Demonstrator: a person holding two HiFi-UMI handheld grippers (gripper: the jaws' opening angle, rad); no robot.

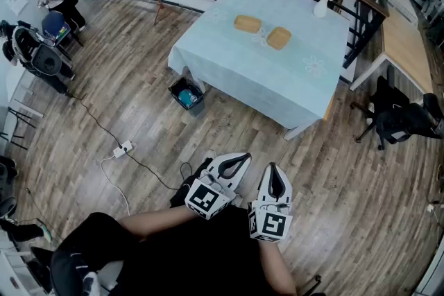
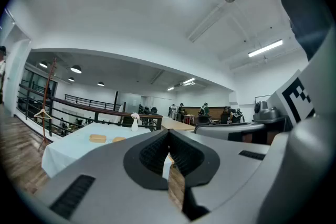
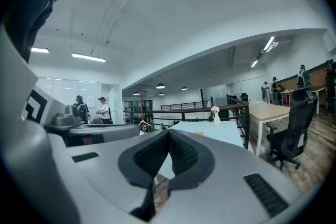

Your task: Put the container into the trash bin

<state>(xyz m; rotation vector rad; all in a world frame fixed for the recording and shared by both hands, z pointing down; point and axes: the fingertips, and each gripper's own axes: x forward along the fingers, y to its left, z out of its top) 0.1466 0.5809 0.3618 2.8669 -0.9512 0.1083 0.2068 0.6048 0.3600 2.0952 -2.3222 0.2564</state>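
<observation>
Containers [image 1: 248,24], 2, on table [image 1: 277,83], well beyond left gripper [image 1: 243,158], right gripper [image 1: 272,168].

Desk cloth [image 1: 277,80]: light blue w/ faint white flowers. 2 containers [image 1: 248,24] [image 1: 279,37]: tan. Trash bin [image 1: 199,99]: blk, teal inside. Floor [image 1: 132,100]: grey-brown wood planks. Left claw [image 1: 243,158] & right claw [image 1: 272,168]: white, blk-&-white square markers.

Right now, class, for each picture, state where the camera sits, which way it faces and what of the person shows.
Head view: on the person's head, looking steeply down at the table and trash bin; arms, left gripper and right gripper show.
Left gripper view: rides that gripper, looking along its shut jaws towards the table.
Right gripper view: likewise, along its shut jaws.
Shared: all show the table and vase.
</observation>
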